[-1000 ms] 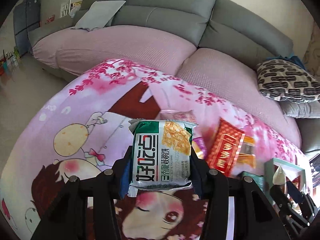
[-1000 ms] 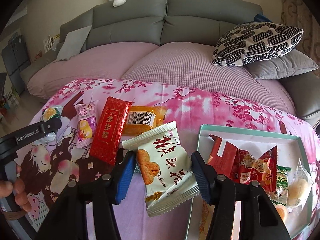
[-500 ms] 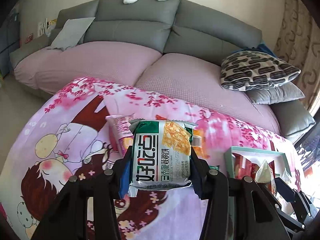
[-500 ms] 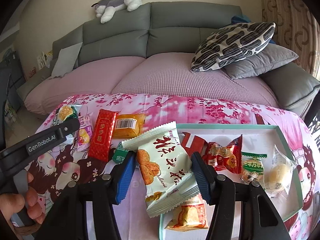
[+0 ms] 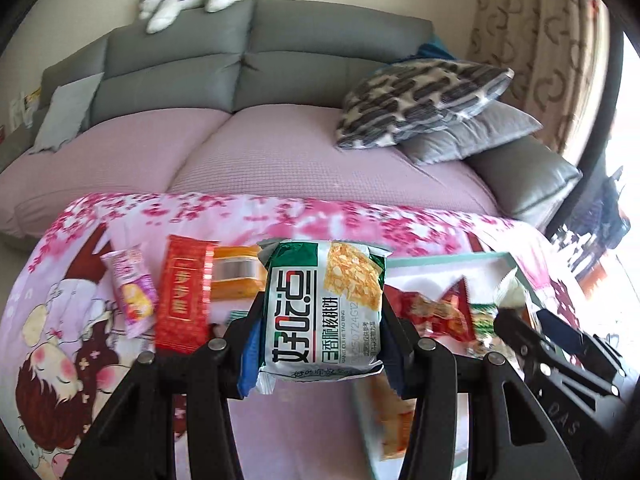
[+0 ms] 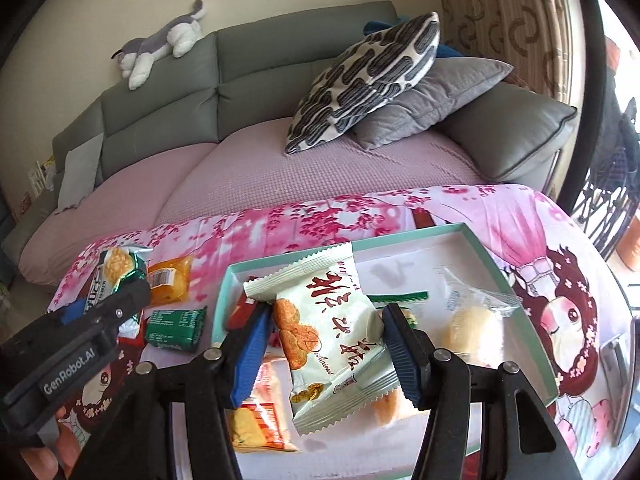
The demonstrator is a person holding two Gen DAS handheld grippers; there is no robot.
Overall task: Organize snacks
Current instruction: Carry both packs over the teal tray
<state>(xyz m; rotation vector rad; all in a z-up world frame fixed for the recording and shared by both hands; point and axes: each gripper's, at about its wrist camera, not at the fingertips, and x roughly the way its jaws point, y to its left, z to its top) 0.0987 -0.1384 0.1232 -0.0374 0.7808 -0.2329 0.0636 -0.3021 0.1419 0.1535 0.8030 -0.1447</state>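
Over a cartoon-print tablecloth (image 6: 520,216), the right gripper (image 6: 324,344) holds a cream rice-cracker packet (image 6: 332,340) clamped between its blue pads, directly above the teal tray (image 6: 516,304) where several snacks already lie; the packet's long axis runs diagonally, its upper end tilted toward the tray's far rim; the left gripper (image 5: 320,320) grips a green-and-white walnut-cookie pack (image 5: 322,312) upright, with the tray lying to its right; judged from this, the right hand is nearer the drop; loose packets remain on the cloth to the left.
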